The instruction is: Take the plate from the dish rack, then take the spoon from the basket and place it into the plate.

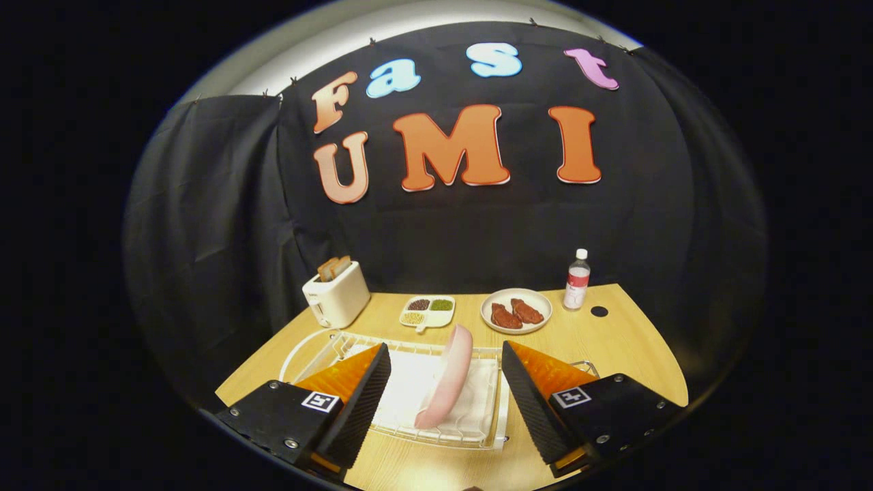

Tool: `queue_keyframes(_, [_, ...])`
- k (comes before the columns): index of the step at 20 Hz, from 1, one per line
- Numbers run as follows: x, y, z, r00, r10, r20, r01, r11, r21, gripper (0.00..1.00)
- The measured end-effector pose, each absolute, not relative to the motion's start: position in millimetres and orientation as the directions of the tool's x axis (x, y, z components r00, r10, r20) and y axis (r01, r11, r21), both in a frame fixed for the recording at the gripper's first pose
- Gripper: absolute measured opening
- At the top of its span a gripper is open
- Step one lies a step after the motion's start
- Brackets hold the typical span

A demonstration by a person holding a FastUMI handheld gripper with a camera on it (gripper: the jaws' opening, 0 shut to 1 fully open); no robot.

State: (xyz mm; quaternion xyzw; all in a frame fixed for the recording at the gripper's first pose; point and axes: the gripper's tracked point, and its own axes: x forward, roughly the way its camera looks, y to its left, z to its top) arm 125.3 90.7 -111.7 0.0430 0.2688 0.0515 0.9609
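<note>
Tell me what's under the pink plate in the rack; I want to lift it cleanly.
The pink plate stands on edge on a white cloth lining the wire rack, between the open gripper fingers. The cloth hides the rack's floor, and the plate's lower edge covers its contact point.

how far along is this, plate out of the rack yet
Nothing looks done yet. The pink plate stands on edge in the dish rack, on a white cloth. In hand: the hand-held gripper is open, a finger on either side of the plate, neither touching it. Left: grip and lift the plate out, set it down, then fetch the spoon and put it into the plate.
</note>
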Motion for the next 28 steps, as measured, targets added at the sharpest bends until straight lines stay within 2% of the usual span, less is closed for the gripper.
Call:
queue_keyframes(4, [148, 103, -136, 0.777, 0.137, -0.614, -0.064, 0.988, 0.140, 0.94])
queue_keyframes(13, [168, 112, -210, 0.570, 0.045, -0.821, -0.023, 0.999, 0.039, 0.87])
queue_keyframes(15, [172, 109, -226, 0.530, 0.013, -0.848, 0.008, 1.000, 0.020, 0.82])
queue_keyframes(19, [175, 108, -250, 0.479, -0.041, -0.877, 0.030, 0.999, -0.031, 0.64])
queue_keyframes(20, [171, 112, -254, 0.461, -0.031, -0.887, 0.022, 0.999, -0.023, 0.53])
queue_keyframes(22, [172, 110, -255, 0.451, -0.046, -0.891, 0.047, 0.999, -0.028, 0.43])
queue_keyframes(25, [181, 101, -243, 0.460, -0.088, -0.884, 0.106, 0.993, -0.044, 0.38])
queue_keyframes(28, [196, 82, -217, 0.528, -0.171, -0.832, 0.145, 0.983, -0.110, 0.32])
